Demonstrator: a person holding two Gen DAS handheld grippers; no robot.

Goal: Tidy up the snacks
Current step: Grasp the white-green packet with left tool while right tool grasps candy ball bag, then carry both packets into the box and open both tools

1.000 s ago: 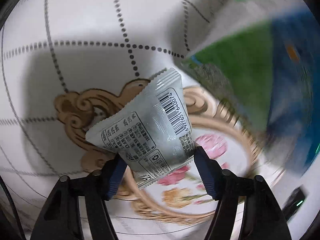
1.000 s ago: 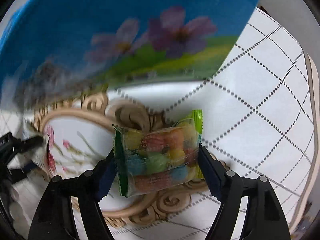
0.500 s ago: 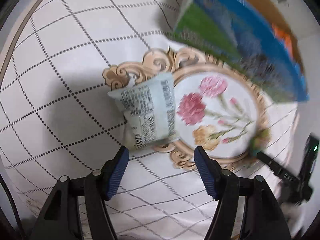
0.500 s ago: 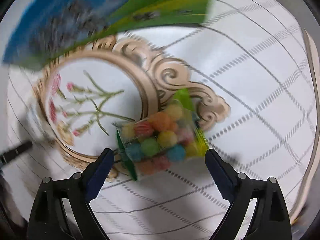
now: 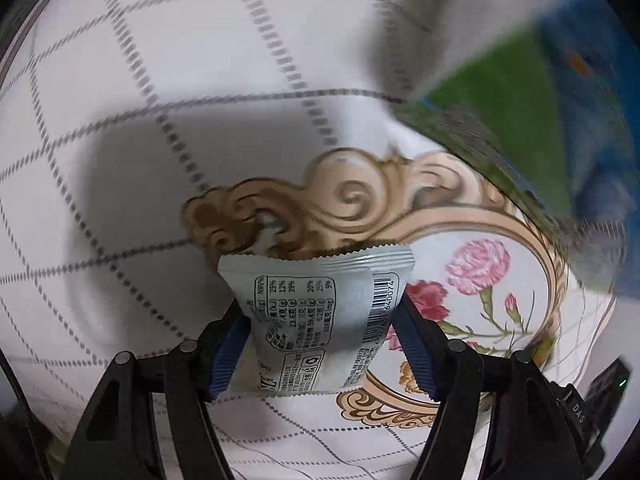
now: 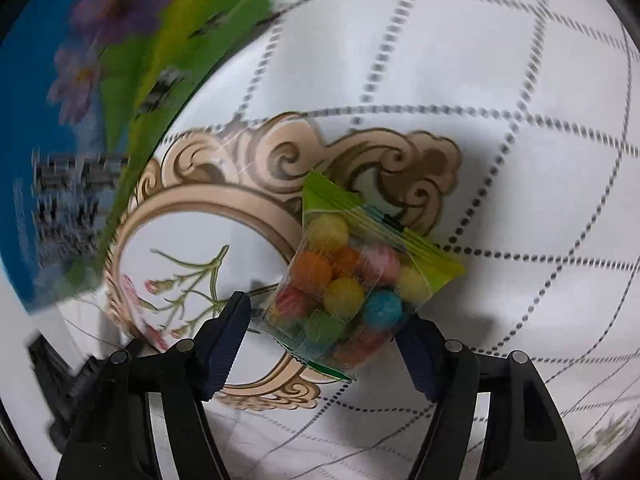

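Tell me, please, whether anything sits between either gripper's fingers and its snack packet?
Nothing visible does. The grey packet sits directly between the closing left gripper, and the candy bag between the closing right gripper; only tablecloth lies behind them.

White tablecloth (image 5: 120,128) with dotted grey grid lines, printed with tan scrollwork oval enclosing pink flowers. Blue-and-green printed box (image 6: 80,112) resting at edge of oval. Clear packet of coloured candy balls (image 6: 344,280) over scrollwork; contact with cloth unclear.
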